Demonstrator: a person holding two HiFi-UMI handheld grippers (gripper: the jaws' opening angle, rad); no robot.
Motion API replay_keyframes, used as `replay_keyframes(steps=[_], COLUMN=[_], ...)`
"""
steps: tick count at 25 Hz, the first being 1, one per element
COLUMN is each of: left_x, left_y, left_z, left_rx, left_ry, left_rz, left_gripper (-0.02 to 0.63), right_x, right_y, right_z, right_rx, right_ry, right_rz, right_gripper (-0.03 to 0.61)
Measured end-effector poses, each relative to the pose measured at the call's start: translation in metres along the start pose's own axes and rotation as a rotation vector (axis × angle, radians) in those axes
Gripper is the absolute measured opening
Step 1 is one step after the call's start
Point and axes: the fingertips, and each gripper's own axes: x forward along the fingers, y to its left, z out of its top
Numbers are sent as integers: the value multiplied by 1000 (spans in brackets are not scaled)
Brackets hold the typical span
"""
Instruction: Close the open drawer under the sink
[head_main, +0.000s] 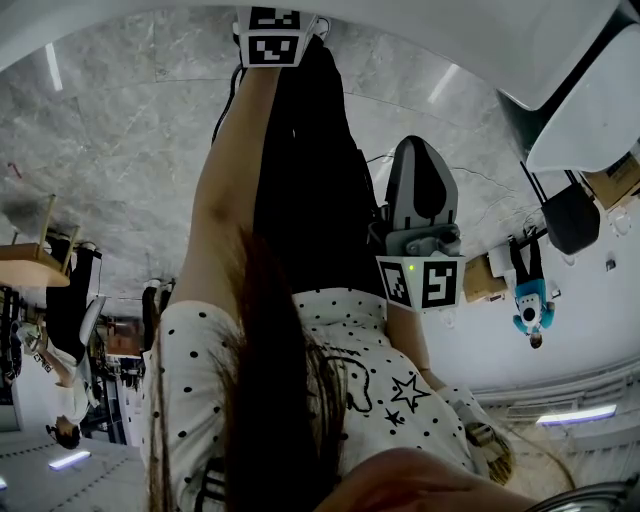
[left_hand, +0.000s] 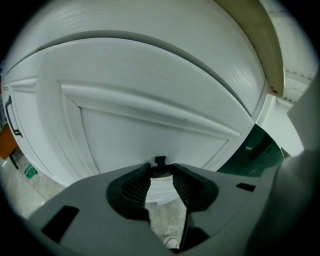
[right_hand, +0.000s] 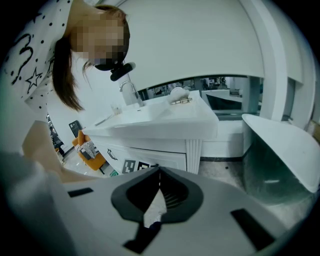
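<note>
Marble-look floor (head_main: 110, 150) fills the head view. The left gripper (head_main: 272, 30) is stretched far forward and the right gripper (head_main: 420, 215) sits near the body; the drawer is out of sight here.

In the left gripper view the jaws stand slightly apart on nothing, their tips close to the white panelled drawer front (left_hand: 150, 125), with a dark seam above it. A flat, square push until that seam narrows looks best.

In the right gripper view the jaws are together and empty, facing the sink (right_hand: 160, 117) from well apart.
</note>
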Motion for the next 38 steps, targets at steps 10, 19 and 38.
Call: replay_keyframes(steps=[10,19,38], left_x=[1,-1,3], left_y=[1,1,-7], left_z=[1,1,2], left_rx=[-9,-11,-9], left_ry=[-8,-6,-6], left_rz=[-6,-7,-13], left_gripper=[141,141,141], right_x=[0,-6,-13], right_y=[8,12,7], right_z=[-4,-6,-10], right_rx=[2,8,22], right_ry=[2,-5,-7], right_rz=[10,4,-12], right_gripper=[12,12,12])
